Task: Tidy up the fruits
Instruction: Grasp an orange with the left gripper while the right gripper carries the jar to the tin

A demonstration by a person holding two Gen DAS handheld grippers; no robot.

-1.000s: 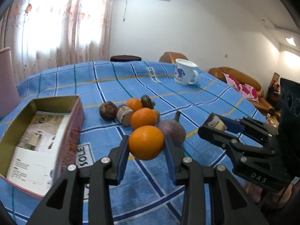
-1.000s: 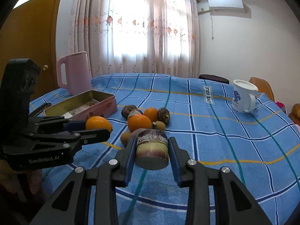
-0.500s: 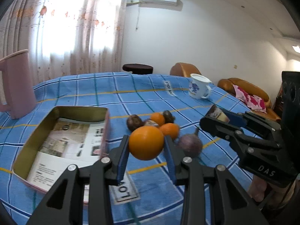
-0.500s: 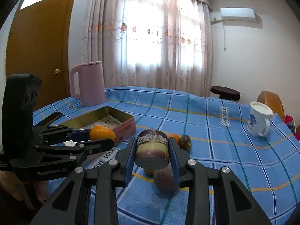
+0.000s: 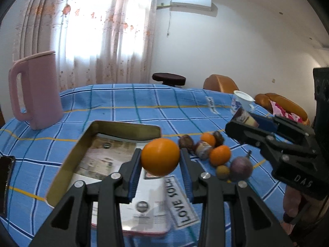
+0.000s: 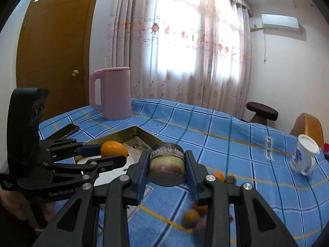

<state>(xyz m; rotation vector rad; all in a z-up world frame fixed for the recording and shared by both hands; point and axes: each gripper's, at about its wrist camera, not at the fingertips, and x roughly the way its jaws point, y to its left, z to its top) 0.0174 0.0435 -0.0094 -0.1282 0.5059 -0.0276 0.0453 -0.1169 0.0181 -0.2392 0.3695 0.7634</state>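
Now both tools are carrying their loads away from the fruit pile and over toward the open, paper-lined, gold-walled tin box, which a second ago was sitting off at the left edge of the left wrist view; the placing step looks close. The left tool is pinching a round, smooth orange fruit, hovering at the box's near right rim. The right tool is gripping a short cut cylinder with purple rind and pale flesh. Farther out, the remaining small fruits are lying clustered on the blue checked bench cloth.
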